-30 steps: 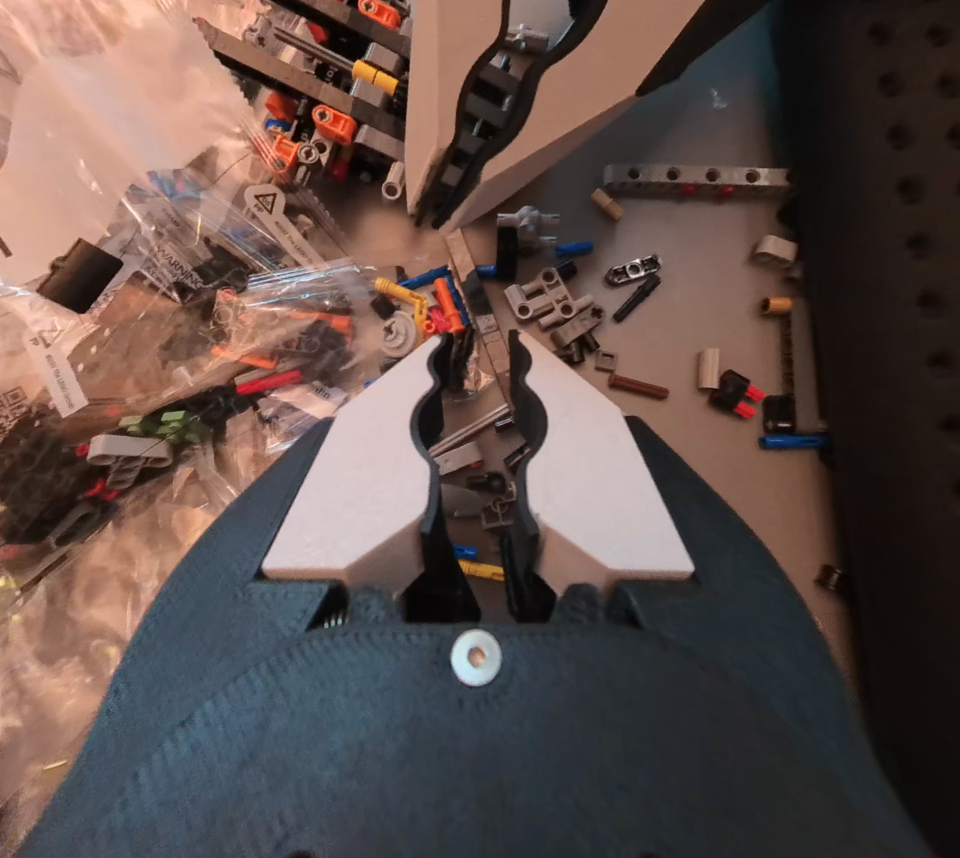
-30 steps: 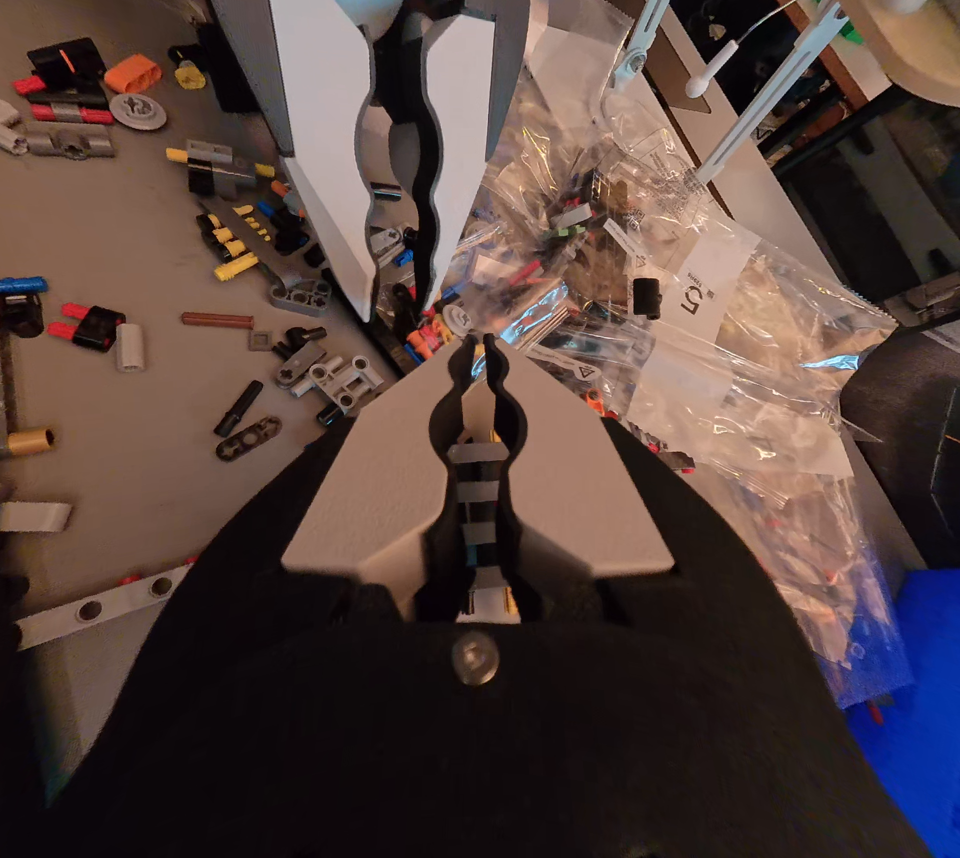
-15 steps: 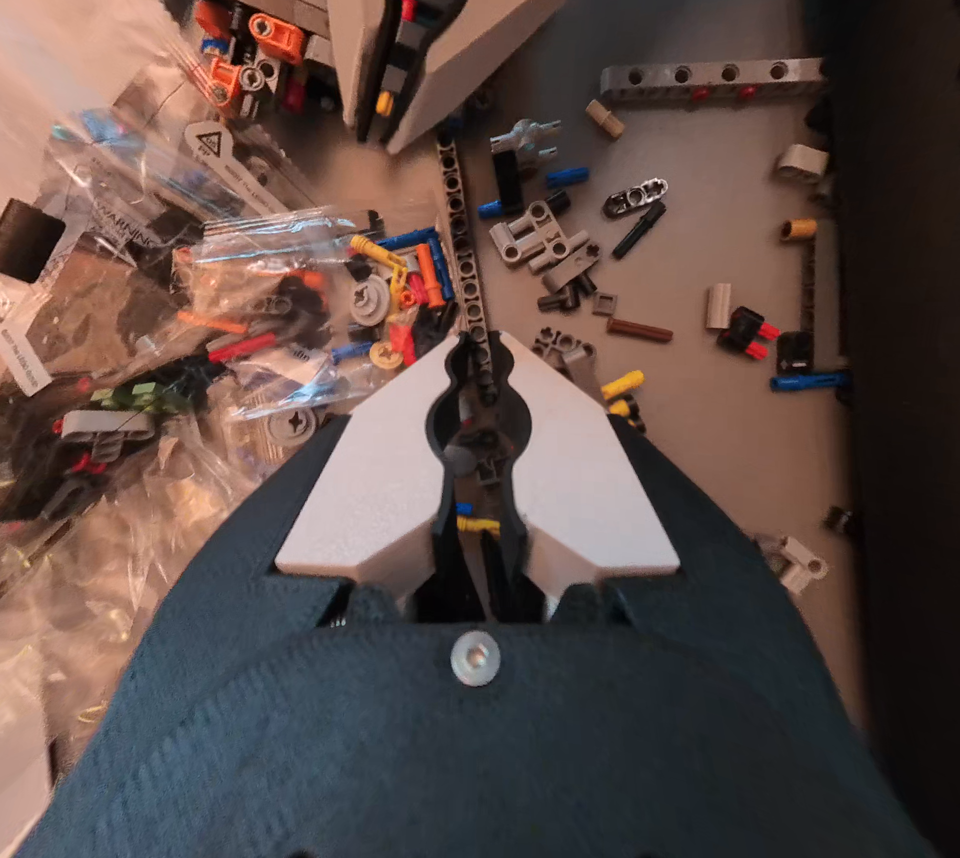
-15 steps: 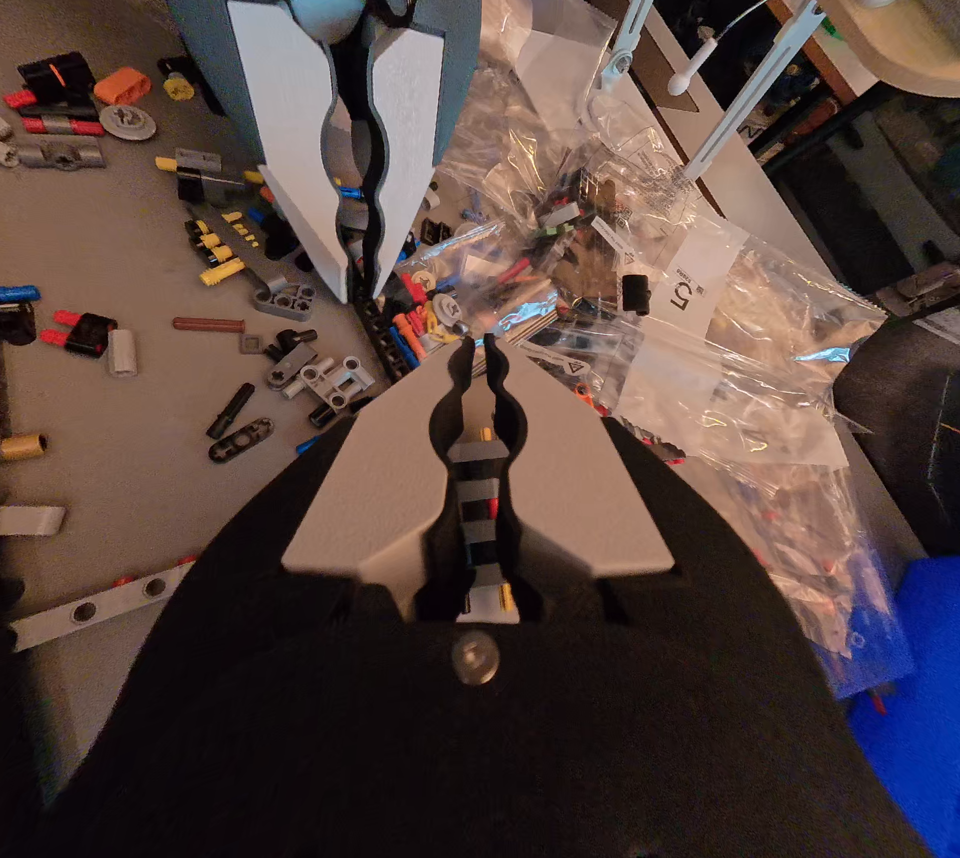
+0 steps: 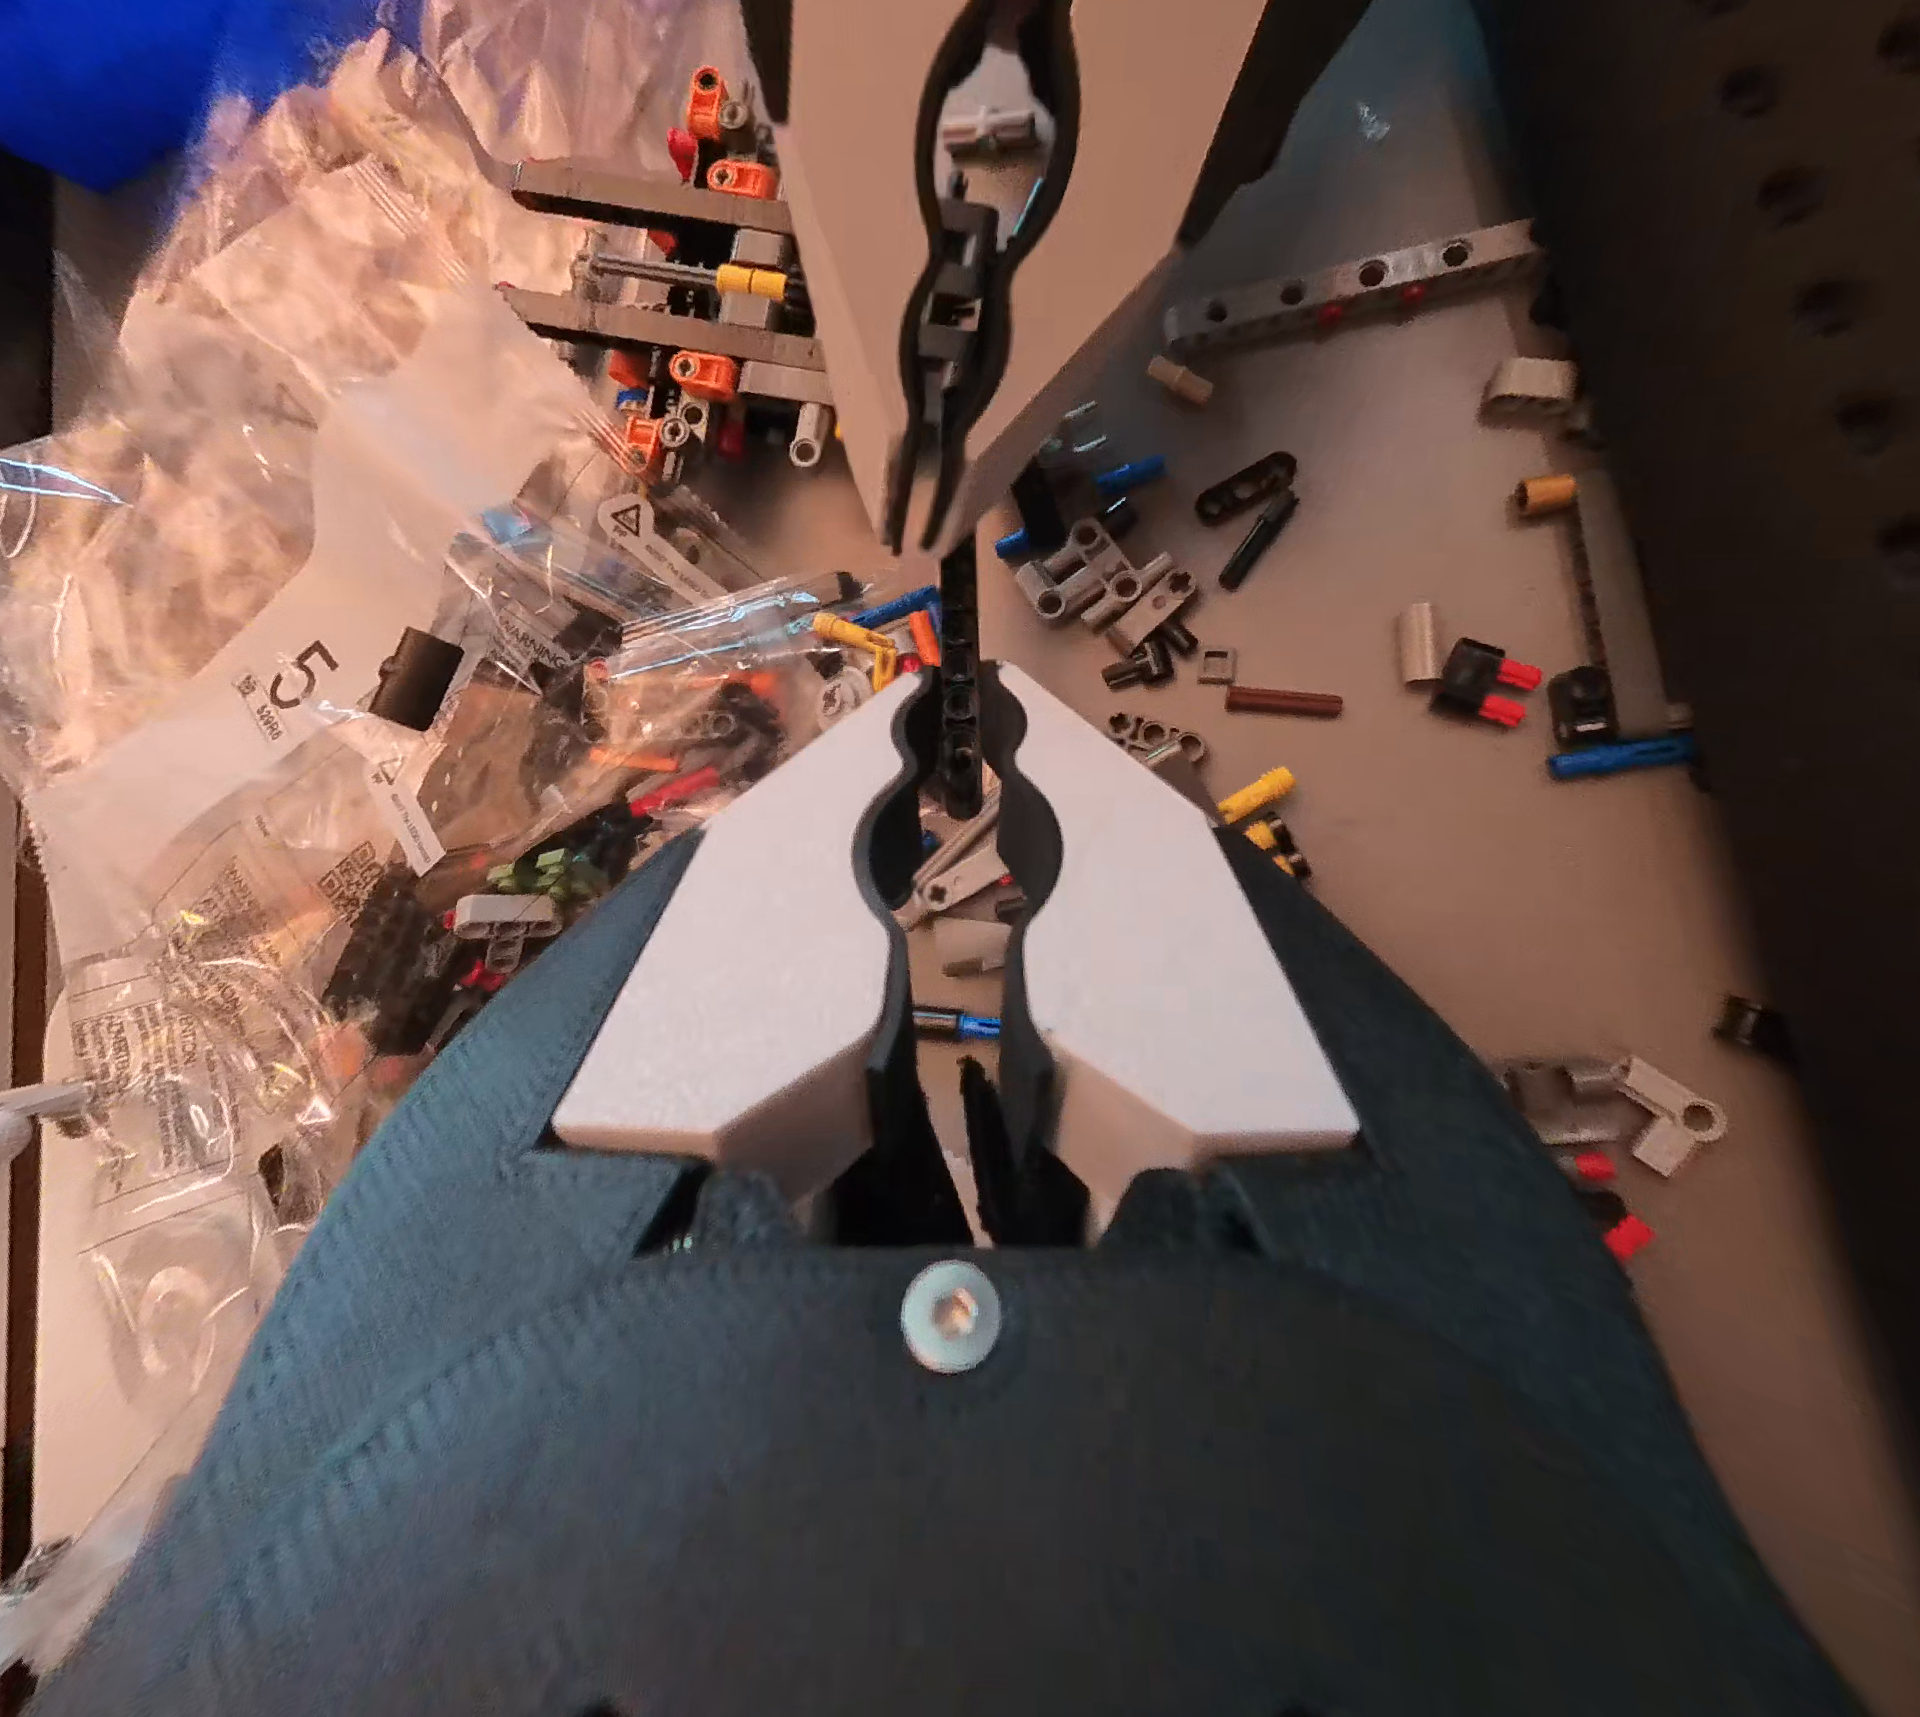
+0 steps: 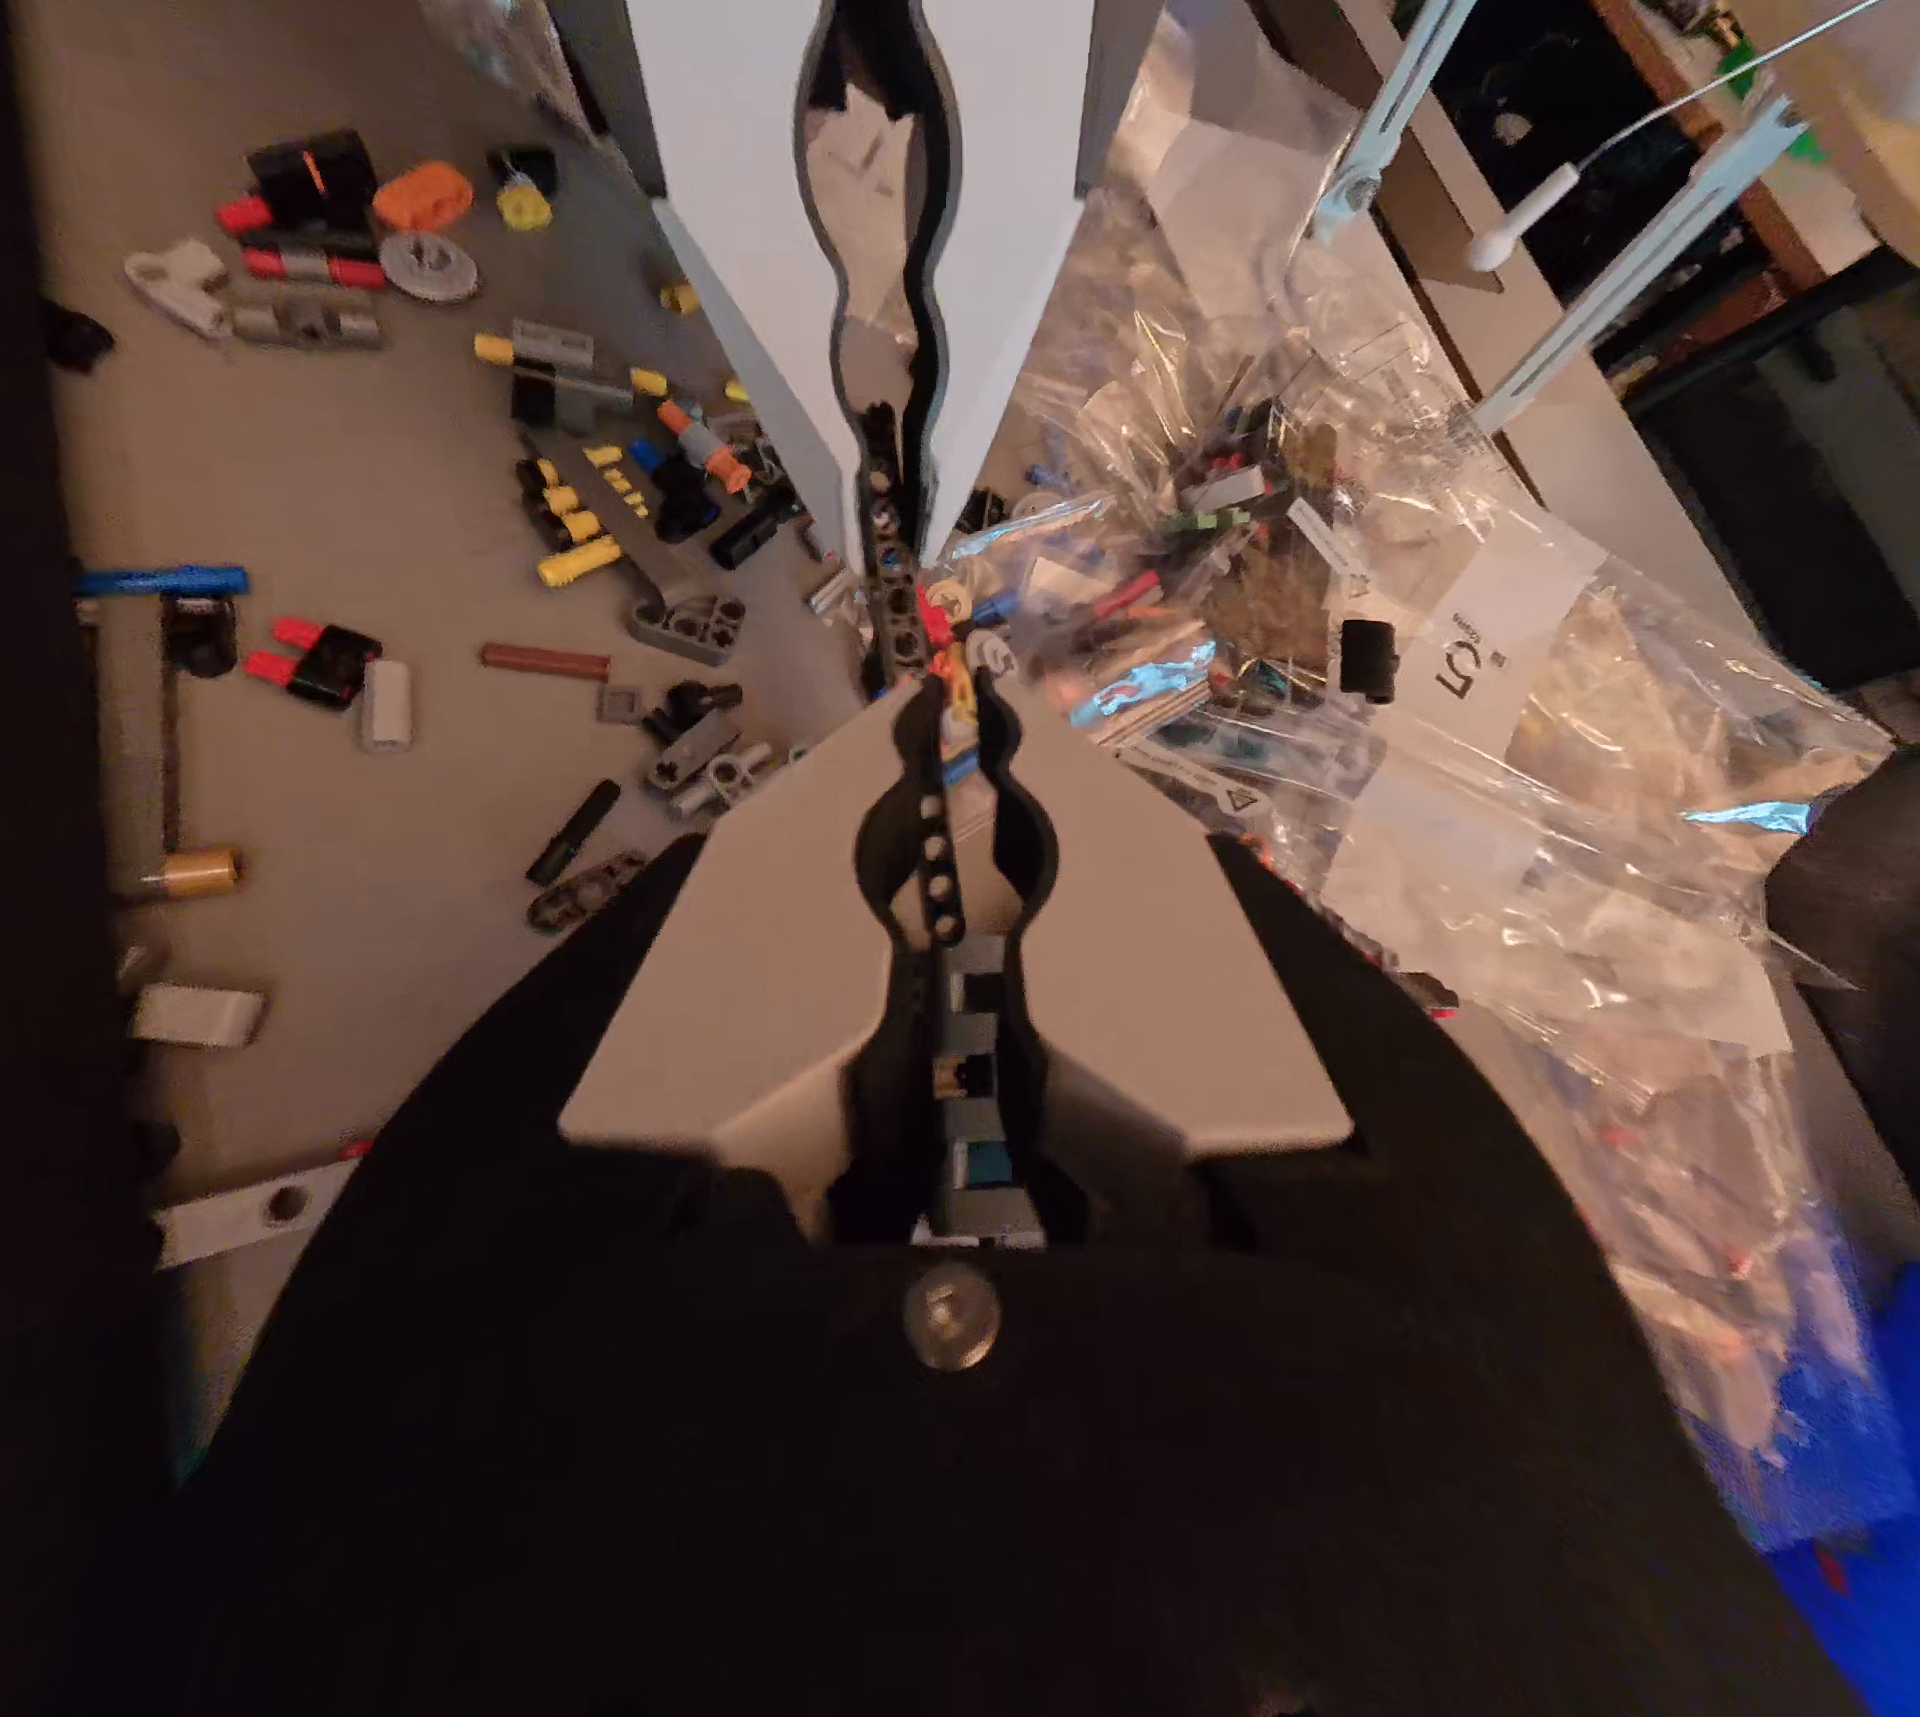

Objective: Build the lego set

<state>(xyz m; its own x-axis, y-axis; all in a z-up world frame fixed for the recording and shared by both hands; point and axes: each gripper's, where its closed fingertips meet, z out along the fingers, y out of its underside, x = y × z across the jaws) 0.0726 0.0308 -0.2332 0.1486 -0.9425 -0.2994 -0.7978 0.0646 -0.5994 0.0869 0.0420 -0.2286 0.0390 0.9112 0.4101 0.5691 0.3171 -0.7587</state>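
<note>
— Two claws on one piece now? A second ago the left claw (image 5: pixel 961 693) hung wide over the worktop (image 5: pixel 1403 919).

— Yes. We have since closed it on the long black beam (image 5: pixel 958 628) and lifted that off the surface. The beam now sits pinched between its tips and runs straight ahead towards the right claw (image 6: pixel 951 703).

— And the right one?

— Narrow, clamped on the grey assembly (image 6: pixel 971 1033), which sits deep between its fingers. The beam's far end reaches in beside that assembly, just ahead of it. We cannot tell whether the two touch.

— So what does that mean for the build?

— We judge the picking is done and the joining is in hand. The beam has gone from loose stock to a part being offered up to the assembly.

— What is left lying about?

— The plastic bags (image 5: pixel 312 628) lie to the left of the left claw, and small pins and connectors are scattered to its right. None of them is in our way.

— What calls for care?

— Lining the holes up, we think; the beam is long and held near one end, so it could swivel.
</note>
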